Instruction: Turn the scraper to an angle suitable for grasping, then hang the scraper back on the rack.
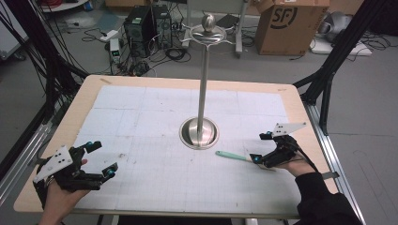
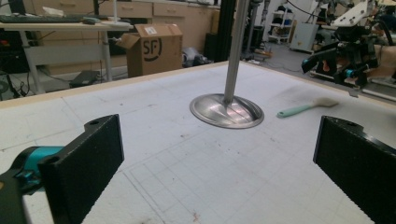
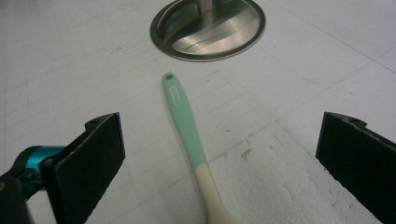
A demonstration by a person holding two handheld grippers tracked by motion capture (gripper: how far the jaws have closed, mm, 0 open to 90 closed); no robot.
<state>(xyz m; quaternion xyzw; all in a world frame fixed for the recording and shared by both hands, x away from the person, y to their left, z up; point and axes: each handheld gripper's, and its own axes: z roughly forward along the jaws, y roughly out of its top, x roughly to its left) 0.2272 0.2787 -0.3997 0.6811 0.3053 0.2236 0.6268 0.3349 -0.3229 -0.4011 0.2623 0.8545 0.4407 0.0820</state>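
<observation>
Left tool [image 1: 104,159] — near the left front corner of the table [image 1: 84,93], jaws spread wide, nothing between them. In the left gripper view it faces across the white gridded mat [image 1: 155,112] toward the stand; idle.

Centre — steel stand: round dished base [image 1: 200,132] on the mat, thin pole [image 1: 202,79] rising to a small top tray [image 1: 207,34] with a knob. In the left gripper view the base [image 2: 226,110] sits mid-mat, the spatula just to its right.

Spatula [image 1: 233,156] — lies flat on the mat, right of the base and apart from it. Mint handle [image 3: 183,116] points toward the base, hang-hole at the far tip; the cream end [image 3: 214,198] points back at the right tool. Blade itself is cut off at the frame's bottom edge.

Right tool [image 1: 261,147] — jaws spread, low over the spatula's cream end; in the right gripper view the handle runs up between the two pads [image 3: 88,165], touching neither.

Judgement: step in hand is the pick-up of the spatula with the right tool. To do it well — lower until the pads bracket the neck where mint meets cream, keep the handle centred between them, close squarely across the width. A thin, flat handle may skid or roll if only one pad meets it first; pads should reach the mat level before closing.
</observation>
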